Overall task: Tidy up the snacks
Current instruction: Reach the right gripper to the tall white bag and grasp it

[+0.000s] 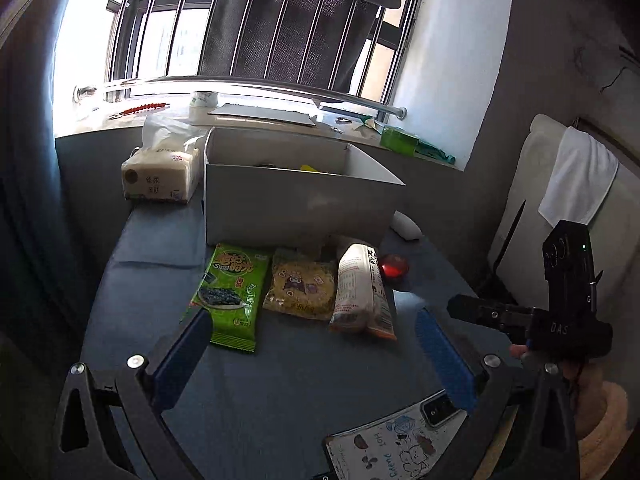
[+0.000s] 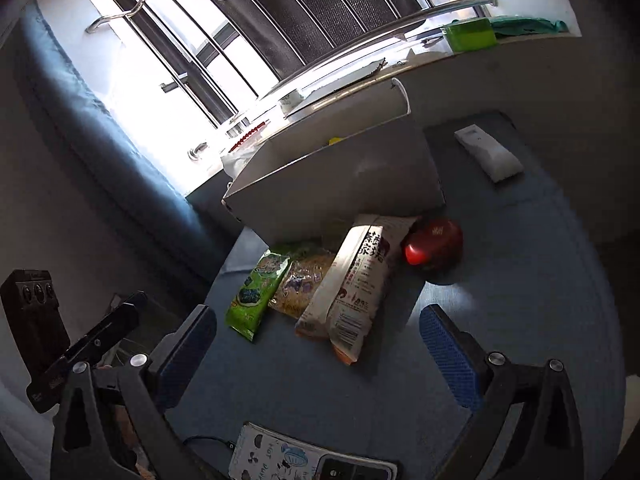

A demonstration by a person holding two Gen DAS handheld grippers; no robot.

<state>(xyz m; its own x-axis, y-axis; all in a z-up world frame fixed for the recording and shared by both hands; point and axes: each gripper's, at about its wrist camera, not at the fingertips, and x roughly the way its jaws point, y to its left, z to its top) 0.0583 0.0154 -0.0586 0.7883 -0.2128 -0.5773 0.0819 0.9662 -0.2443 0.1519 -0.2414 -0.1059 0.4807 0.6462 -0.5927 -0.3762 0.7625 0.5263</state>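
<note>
Three snack packets (image 1: 296,288) before white box (image 1: 296,208) (open-topped), left gripper (image 1: 316,344) spread

Left gripper (image 1: 316,354): black angular frame, triangular cut-outs in its arms, round silver screws at the joints.
Left pads (image 1: 444,354): blue, ribbed texture.
Right gripper (image 2: 318,346): same black frame and silver screws.
Right pads (image 2: 448,356): blue, dimpled.
Right body, seen from the left camera: black housing lettered "DAS", small green light.
</note>
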